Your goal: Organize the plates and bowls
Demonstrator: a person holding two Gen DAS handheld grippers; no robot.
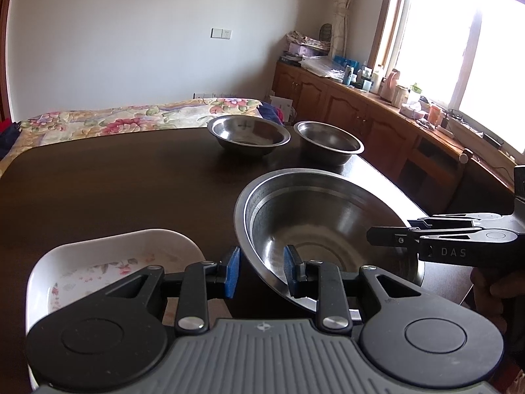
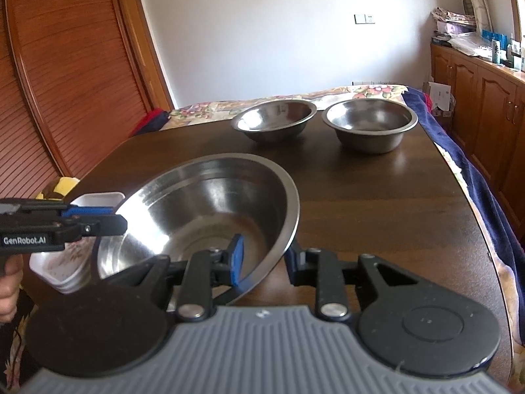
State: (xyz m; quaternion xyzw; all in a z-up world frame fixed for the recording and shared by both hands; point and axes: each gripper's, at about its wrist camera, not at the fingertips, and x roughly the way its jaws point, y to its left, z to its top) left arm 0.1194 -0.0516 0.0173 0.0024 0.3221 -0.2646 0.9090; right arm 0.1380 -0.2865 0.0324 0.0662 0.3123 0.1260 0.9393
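Observation:
A large steel bowl (image 1: 328, 216) (image 2: 203, 203) sits near the front of the dark wooden table (image 1: 115, 180) (image 2: 361, 190). My left gripper (image 1: 261, 271) (image 2: 123, 221) is shut on its left rim, one blue pad inside and one outside. My right gripper (image 2: 264, 257) (image 1: 370, 236) is shut on the opposite rim in the same way. The bowl looks tilted; whether it is off the table is unclear. A white floral dish (image 1: 115, 256) (image 2: 62, 266) lies just left of it. Two smaller steel bowls (image 1: 249, 134) (image 1: 328, 141) (image 2: 274, 120) (image 2: 369, 121) stand side by side at the far edge.
A bed with a floral cover (image 1: 115, 121) (image 2: 361, 93) lies beyond the table. A wooden cabinet (image 1: 361, 111) with a cluttered top runs under the window on the right. A louvred wooden door (image 2: 65, 82) stands at the left. A hand (image 2: 10, 285) holds the left gripper.

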